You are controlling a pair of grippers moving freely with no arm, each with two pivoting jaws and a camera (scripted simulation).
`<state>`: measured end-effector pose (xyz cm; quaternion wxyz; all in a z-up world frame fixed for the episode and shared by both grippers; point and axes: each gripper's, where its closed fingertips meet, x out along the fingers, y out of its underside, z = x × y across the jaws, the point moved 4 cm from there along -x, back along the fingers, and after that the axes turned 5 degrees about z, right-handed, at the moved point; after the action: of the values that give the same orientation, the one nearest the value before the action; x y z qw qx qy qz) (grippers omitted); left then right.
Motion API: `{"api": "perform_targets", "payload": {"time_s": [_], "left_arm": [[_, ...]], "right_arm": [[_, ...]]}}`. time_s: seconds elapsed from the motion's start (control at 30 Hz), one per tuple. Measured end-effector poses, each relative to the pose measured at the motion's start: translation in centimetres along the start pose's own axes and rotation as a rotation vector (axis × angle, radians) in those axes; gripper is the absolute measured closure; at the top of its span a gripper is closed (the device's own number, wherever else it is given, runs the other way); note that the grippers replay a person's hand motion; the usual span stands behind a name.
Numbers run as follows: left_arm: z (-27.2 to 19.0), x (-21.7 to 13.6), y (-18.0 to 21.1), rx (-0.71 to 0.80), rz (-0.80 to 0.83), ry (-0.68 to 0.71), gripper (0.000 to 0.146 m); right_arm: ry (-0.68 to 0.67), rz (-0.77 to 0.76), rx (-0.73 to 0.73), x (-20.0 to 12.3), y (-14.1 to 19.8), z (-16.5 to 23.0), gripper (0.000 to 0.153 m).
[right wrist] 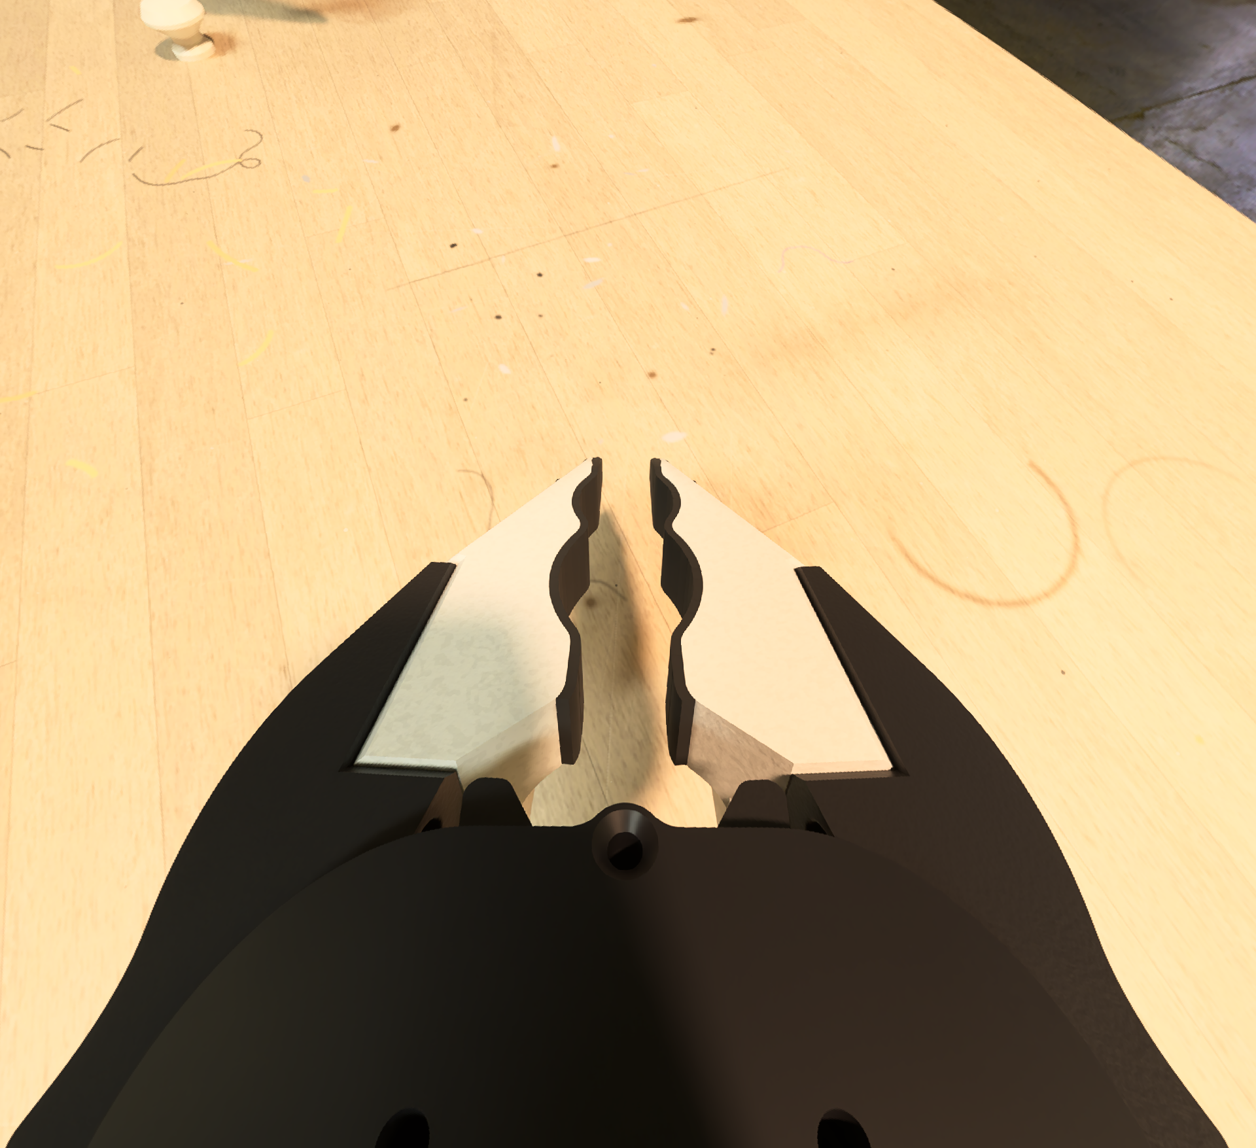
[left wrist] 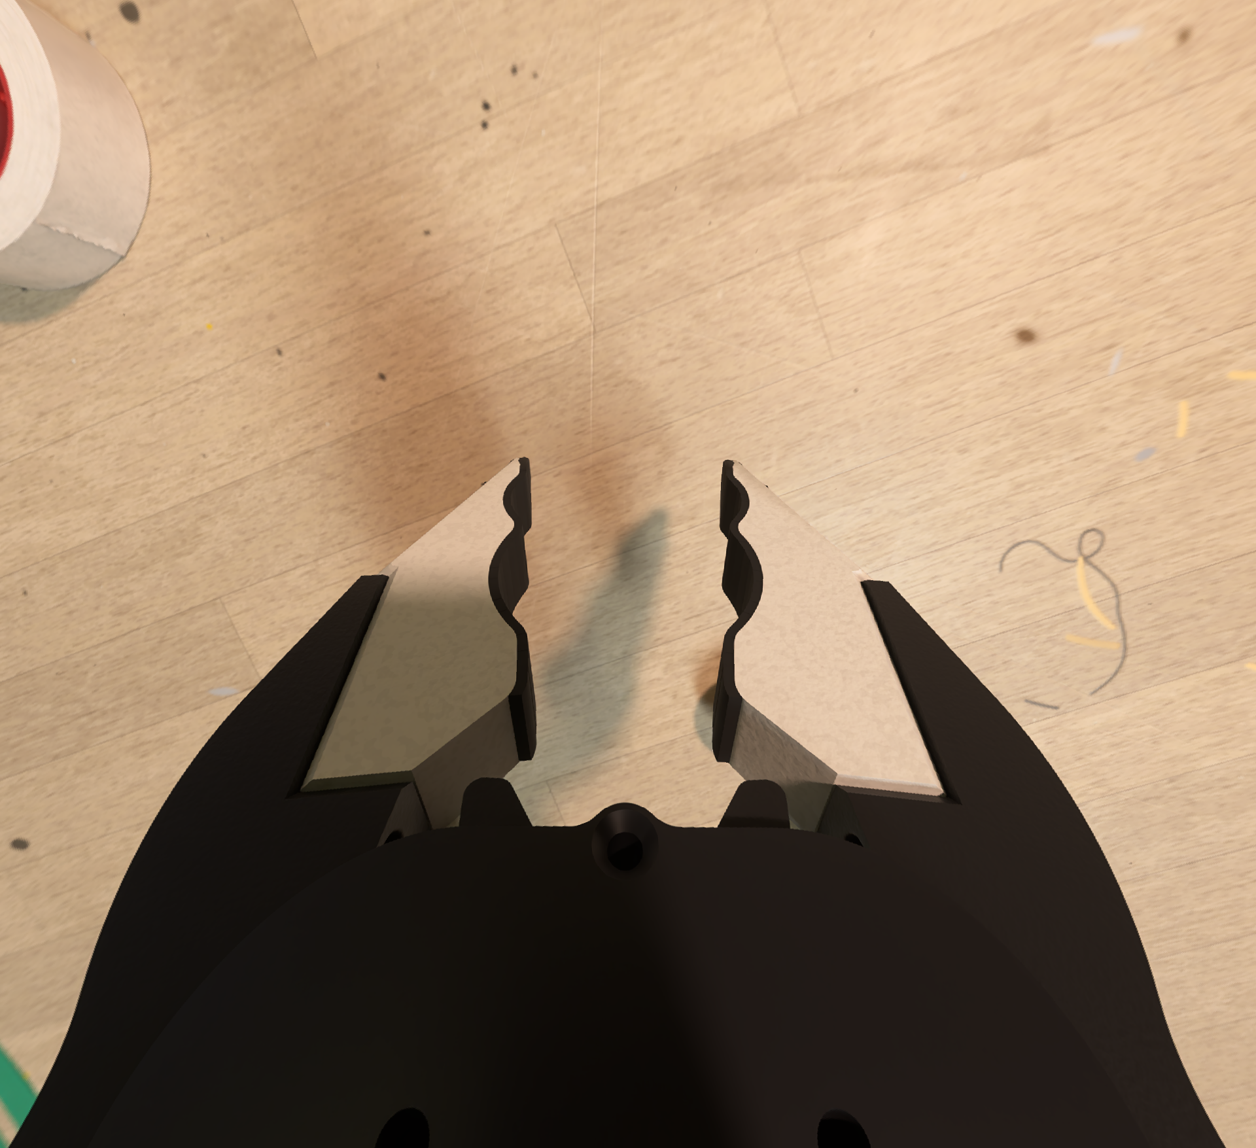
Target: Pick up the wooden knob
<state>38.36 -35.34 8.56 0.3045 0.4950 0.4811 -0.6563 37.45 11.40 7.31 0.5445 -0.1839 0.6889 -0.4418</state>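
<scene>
Hovering over bare tabletop (left wrist: pixel 883 198), left gripper (left wrist: pixel 625 463) wide open and empty, tape roll (left wrist: pixel 75 164) seen only in its view, right gripper (right wrist: pixel 625 461) narrowly parted, empty, its view alone showing wooden knob (right wrist: pixel 175 24) well inside table's right edge, beside left gripper's shadow.

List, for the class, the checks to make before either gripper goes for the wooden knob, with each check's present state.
1. Wooden knob located: ok, standing on the table, seen only in the right wrist view.
2. Knob unobstructed: ok, nothing touches it.
3. Left gripper open and empty: ok.
4. Knob between left gripper's fingers: not ok, only bare table there.
5. Right gripper wide enough: not ok, narrow gap, far from knob.
6. Tape roll clear of left gripper: ok.
</scene>
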Motion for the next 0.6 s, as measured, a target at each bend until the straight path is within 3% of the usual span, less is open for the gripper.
{"api": "perform_targets", "payload": {"time_s": [0.1, 0.33, 0.6], "left_arm": [[-0.3, -1.1, 0.3, -0.013, -0.02, 0.042, 0.09], [-3.4, -3.8, 5.8, -0.053, 0.268, 0.197, 0.093], [-3.9, -1.4, 8.0, -0.09, 0.498, 0.22, 0.092]], "right_arm": [[0.002, 0.0, 0.02, -0.1, 0.4, -0.2, 0.139], [0.013, -0.008, 0.025, -0.6, 0.5, 0.3, 0.139], [0.008, -0.004, 0.031, -0.5, 0.7, 0.4, 0.139]]}}
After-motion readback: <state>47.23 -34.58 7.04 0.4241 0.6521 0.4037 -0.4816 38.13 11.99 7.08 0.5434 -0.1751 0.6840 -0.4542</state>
